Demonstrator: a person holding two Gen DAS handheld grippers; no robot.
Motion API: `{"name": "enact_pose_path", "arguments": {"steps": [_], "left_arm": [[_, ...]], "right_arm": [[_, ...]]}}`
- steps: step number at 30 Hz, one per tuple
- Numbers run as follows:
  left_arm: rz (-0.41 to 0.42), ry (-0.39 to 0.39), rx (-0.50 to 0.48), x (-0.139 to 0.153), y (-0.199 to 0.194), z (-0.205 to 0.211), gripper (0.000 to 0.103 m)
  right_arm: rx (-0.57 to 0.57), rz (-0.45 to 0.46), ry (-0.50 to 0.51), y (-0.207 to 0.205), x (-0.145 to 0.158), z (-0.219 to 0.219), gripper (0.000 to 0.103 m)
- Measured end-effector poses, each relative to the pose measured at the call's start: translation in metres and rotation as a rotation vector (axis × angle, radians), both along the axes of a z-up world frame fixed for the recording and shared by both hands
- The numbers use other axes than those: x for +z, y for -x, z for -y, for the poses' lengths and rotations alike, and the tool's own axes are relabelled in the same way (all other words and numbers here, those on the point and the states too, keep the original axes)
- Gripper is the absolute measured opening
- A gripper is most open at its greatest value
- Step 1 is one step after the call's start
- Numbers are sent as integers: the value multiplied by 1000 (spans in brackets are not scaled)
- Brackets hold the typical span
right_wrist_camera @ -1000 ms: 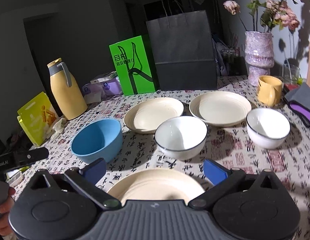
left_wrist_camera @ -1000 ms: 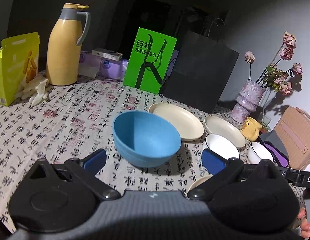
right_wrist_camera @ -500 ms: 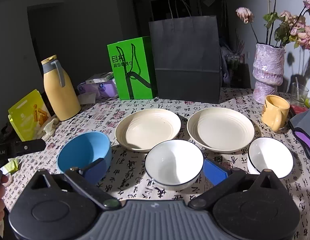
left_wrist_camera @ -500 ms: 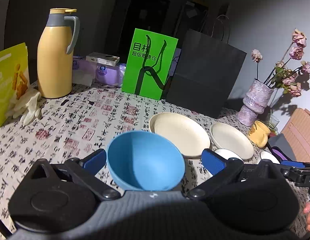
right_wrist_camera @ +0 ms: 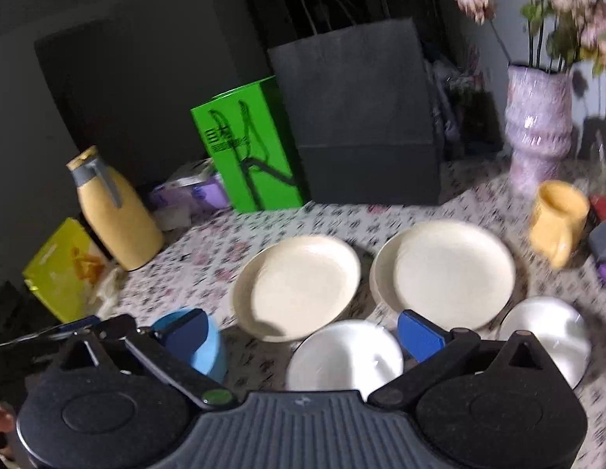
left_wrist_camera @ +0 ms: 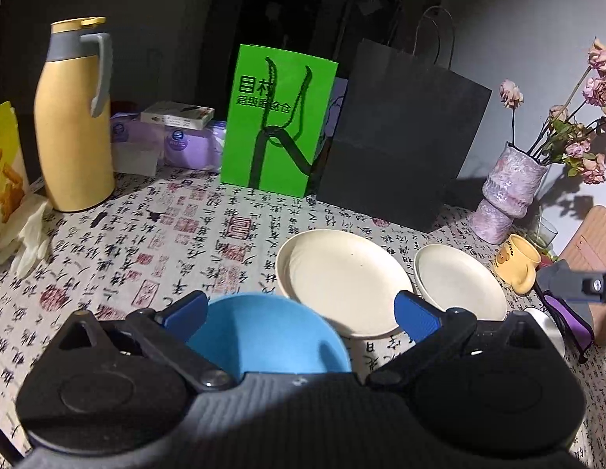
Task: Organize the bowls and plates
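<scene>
**Grippers hover over bowls on a calligraphy-print table**

Calligraphy-print cloth covers the table, set against a dark wall with a green bag and a black paper bag. The left gripper stands spread wide, holding nothing, with the blue bowl low between its fingers. The right gripper is likewise spread and empty above a white bowl. Two cream plates lie side by side beyond; a second white bowl sits to the right.
</scene>
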State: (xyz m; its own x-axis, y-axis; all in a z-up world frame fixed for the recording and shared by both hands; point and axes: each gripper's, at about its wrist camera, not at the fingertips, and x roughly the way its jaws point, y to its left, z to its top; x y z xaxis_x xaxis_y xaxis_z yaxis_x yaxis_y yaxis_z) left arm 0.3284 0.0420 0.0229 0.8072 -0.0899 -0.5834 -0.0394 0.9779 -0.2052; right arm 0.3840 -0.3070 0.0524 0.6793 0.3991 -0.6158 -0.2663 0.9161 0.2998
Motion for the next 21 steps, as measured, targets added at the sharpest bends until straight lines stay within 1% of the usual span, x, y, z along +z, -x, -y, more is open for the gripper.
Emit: {"name": "enact_pose_path", "arguments": {"steps": [4, 10, 21], "left_arm": [[-12, -21, -8, 3, -19, 7, 103], [-21, -50, -15, 8, -49, 15, 103], [-63, -70, 18, 7, -102, 13, 103]], "right_arm": [[4, 0, 35, -20, 7, -3, 103], [19, -14, 79, -49, 9, -16, 103], [47, -46, 107, -102, -1, -37, 103]]}}
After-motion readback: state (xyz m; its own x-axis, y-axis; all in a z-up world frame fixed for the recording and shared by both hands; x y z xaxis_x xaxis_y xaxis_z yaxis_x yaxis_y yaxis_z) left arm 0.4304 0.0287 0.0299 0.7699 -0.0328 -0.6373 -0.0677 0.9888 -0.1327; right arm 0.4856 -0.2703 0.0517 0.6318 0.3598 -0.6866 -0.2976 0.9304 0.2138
